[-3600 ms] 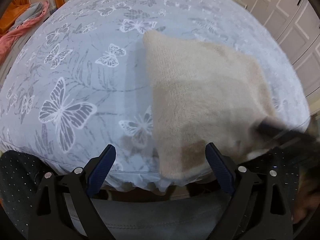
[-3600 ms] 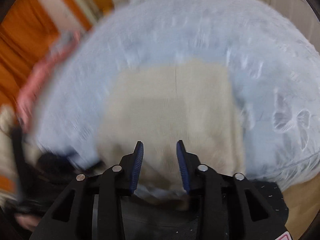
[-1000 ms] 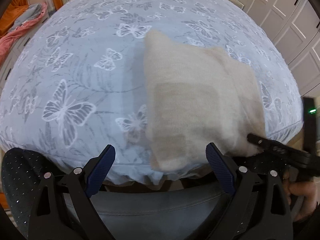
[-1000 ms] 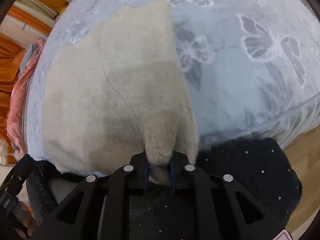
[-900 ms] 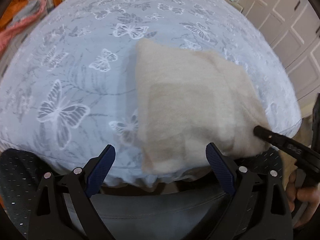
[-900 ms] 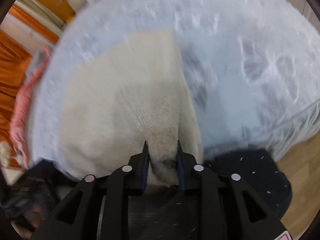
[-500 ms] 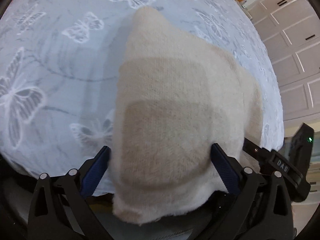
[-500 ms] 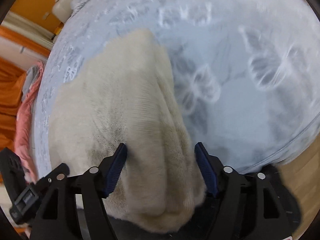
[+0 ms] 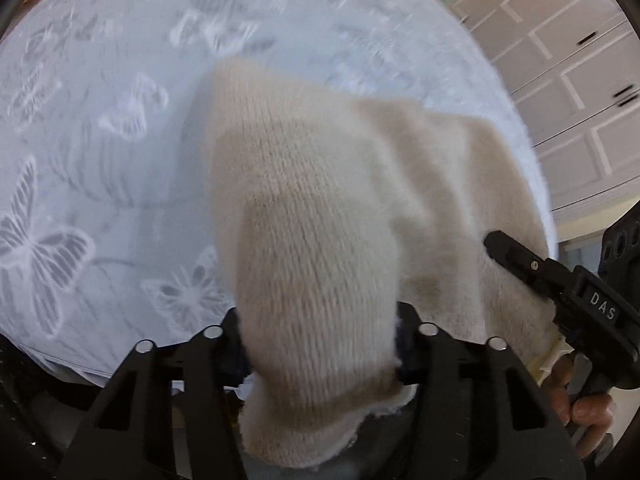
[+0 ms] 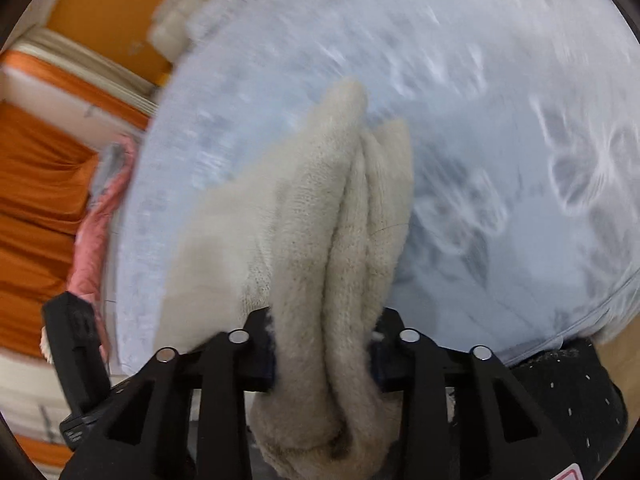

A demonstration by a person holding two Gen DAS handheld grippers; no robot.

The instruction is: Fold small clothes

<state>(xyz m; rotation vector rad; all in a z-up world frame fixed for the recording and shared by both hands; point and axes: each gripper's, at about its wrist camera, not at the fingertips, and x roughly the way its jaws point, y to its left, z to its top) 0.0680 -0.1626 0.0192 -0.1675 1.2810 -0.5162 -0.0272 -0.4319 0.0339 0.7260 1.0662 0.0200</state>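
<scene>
I count one cream knit garment [image 9: 320,216] at six o'clock, two grippers, left gripper [image 9: 320,344] and right gripper [image 10: 324,344], one butterfly-print bedspread [image 9: 100,120], and one pink cloth [image 10: 100,216] at nine o'clock.

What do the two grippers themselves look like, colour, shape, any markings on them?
Both are matte black plastic. The left gripper and right gripper have angular, triangular cut-out finger arms studded with round silver bolt heads. Dark blue pads line the fingers. Seen from the left wrist camera, the right gripper's side carries white "DAS" lettering. No cables or sleeves are visible.
</scene>
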